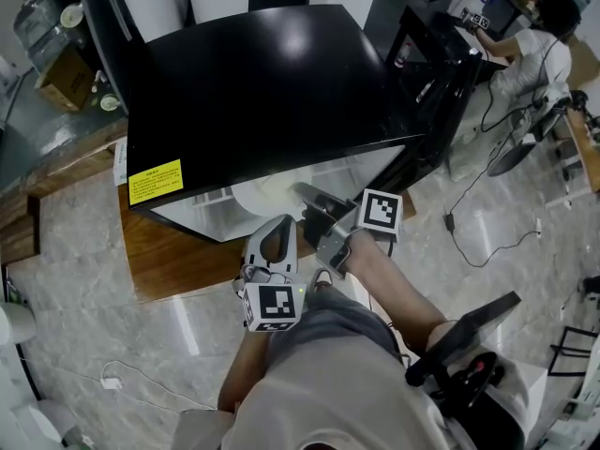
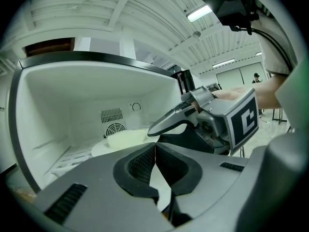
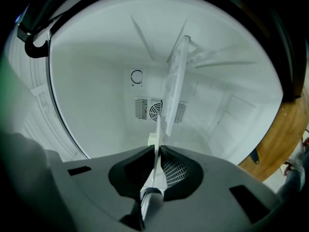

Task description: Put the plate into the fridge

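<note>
The black mini fridge (image 1: 253,73) stands open, and its white inside (image 2: 63,105) faces me. A cream plate (image 1: 262,195) lies flat just within the opening, low over the fridge floor (image 2: 72,156). My right gripper (image 1: 307,198) is shut on the plate's near rim. In the right gripper view the plate (image 3: 175,76) shows edge-on, running from the pinched jaws (image 3: 157,151) toward the back wall vent (image 3: 157,110). My left gripper (image 1: 274,231) hovers just left of the right one, outside the opening. Its jaws (image 2: 155,146) are shut with nothing in them. The right gripper (image 2: 161,125) reaches across its view.
The fridge sits on a wooden board (image 1: 178,251) over a marble-pattern floor. A yellow sticker (image 1: 155,181) marks its top front edge. A seated person (image 1: 539,45) and cables (image 1: 487,223) are at the far right. A black chair frame (image 1: 464,340) is near my right side.
</note>
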The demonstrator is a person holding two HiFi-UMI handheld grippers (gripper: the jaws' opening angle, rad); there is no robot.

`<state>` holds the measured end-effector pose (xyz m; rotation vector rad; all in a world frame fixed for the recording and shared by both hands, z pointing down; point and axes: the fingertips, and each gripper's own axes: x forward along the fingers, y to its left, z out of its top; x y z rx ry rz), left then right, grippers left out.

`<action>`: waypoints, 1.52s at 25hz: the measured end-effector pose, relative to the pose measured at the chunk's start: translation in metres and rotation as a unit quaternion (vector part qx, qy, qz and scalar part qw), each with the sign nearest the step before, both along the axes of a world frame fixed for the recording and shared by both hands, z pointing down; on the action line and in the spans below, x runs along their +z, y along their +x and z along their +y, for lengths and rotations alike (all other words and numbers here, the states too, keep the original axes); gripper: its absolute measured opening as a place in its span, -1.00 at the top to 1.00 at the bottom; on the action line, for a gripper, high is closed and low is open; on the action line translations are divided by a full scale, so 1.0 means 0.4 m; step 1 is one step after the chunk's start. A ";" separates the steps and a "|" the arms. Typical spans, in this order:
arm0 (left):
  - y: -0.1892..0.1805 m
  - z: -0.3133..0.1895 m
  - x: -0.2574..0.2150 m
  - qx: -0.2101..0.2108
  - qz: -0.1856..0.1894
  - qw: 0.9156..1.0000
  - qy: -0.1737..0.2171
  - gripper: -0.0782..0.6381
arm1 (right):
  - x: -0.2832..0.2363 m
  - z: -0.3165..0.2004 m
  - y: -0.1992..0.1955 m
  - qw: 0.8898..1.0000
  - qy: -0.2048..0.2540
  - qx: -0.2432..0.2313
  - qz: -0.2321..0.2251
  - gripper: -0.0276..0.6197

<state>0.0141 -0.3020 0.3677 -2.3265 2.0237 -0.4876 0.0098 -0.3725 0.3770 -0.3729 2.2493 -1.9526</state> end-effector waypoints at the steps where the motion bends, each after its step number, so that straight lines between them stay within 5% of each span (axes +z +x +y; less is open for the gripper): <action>1: 0.001 -0.004 0.002 0.000 0.001 1.000 0.001 0.73 | -0.001 -0.002 0.000 1.000 0.005 -0.002 -0.001 0.83; 3: 0.003 -0.012 0.003 -0.002 0.003 1.000 0.003 0.73 | -0.010 0.004 -0.006 1.000 0.008 -0.016 -0.015 0.75; 5: 0.001 -0.019 0.002 -0.004 0.007 1.000 0.006 0.73 | -0.027 0.014 -0.015 0.999 0.018 -0.038 -0.034 0.38; 12: -0.029 -0.047 0.003 -0.016 0.014 1.000 0.005 0.73 | -0.042 0.036 0.005 0.996 0.023 -0.063 -0.062 0.34; 15: -0.041 -0.066 0.006 -0.019 0.015 1.000 0.009 0.73 | -0.047 0.054 0.015 0.993 0.084 -0.063 -0.047 0.34; 17: -0.043 -0.064 0.009 -0.021 0.013 1.000 0.009 0.73 | -0.036 0.067 0.024 0.983 0.172 -0.058 0.014 0.42; 18: -0.045 -0.055 0.009 -0.025 0.013 1.000 0.011 0.73 | -0.027 0.071 0.031 0.970 0.231 -0.054 0.059 0.54; 20: -0.062 -0.029 -0.004 -0.045 0.020 0.998 0.029 0.73 | -0.024 0.073 0.035 0.919 0.361 -0.047 0.148 0.73; 23: -0.122 -0.005 -0.016 -0.090 0.032 0.994 0.060 0.73 | -0.048 0.086 0.007 0.807 0.534 -0.041 0.248 0.78; 25: -0.149 -0.013 0.002 -0.101 0.032 0.993 0.053 0.73 | -0.052 0.106 -0.023 0.750 0.596 -0.046 0.283 0.80; 27: -0.158 -0.023 0.010 -0.102 0.027 0.993 0.049 0.73 | -0.052 0.122 -0.044 0.736 0.613 -0.047 0.285 0.80; 32: -0.151 -0.042 0.006 -0.093 0.021 0.994 0.048 0.73 | -0.060 0.098 -0.058 0.731 0.616 -0.027 0.294 0.80; 36: -0.146 -0.065 -0.009 -0.086 0.022 0.994 0.057 0.73 | -0.062 0.058 -0.072 0.703 0.637 -0.021 0.316 0.80; 38: -0.142 -0.080 -0.014 -0.080 0.025 0.995 0.059 0.73 | -0.061 0.038 -0.074 0.709 0.629 -0.018 0.317 0.80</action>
